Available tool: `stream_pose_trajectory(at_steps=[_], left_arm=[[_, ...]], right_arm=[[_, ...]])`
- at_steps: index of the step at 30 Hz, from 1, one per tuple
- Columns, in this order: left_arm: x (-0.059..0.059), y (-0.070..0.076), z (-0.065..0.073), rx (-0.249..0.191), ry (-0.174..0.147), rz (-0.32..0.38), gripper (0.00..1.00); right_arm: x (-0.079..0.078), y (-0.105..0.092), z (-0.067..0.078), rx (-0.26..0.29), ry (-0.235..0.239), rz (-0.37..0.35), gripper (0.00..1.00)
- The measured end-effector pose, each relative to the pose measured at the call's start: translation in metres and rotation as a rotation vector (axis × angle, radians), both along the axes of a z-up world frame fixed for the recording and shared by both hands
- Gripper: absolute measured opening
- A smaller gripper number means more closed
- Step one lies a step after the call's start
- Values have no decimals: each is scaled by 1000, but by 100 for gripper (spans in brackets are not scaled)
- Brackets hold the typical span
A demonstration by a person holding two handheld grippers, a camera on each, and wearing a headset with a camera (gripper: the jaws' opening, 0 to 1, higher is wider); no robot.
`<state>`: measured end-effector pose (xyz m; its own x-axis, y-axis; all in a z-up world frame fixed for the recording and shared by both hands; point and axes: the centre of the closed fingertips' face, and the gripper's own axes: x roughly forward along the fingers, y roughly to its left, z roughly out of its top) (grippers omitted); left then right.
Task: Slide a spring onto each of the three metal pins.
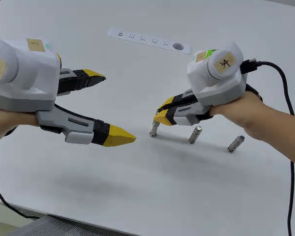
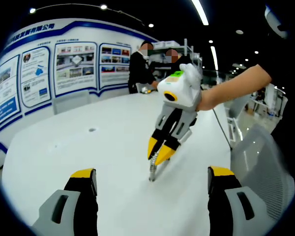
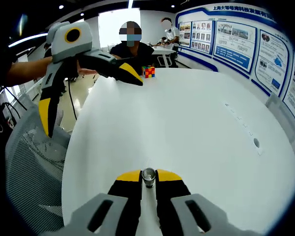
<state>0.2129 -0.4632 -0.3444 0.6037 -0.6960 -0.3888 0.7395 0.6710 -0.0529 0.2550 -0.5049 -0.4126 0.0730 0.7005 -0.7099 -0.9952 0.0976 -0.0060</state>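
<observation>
Three short pins stand in a row on the white table. The middle pin and the right pin each carry a grey spring. My right gripper is shut on the top of a spring that stands tilted on the left pin. From above, that spring's round end sits between the two yellow tips. My left gripper hovers open and empty to the left of the pins. Its fingertips frame the right gripper and the spring.
A white power strip lies at the far side of the table. A black cable trails from the right gripper. A colourful cube sits at the table's far end, where people stand. Mesh chairs flank the table edge.
</observation>
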Motion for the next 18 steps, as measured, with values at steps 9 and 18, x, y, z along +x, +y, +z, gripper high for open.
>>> stream_pose_trajectory(at_steps=[9, 18], left_arm=[[-1, 8, 3, 14, -2, 10, 95], [0, 10, 1, 18, 4, 15, 94]], right_arm=[[1, 2, -18, -64, -37, 18, 11], [3, 2, -32, -92, -35, 20, 11]])
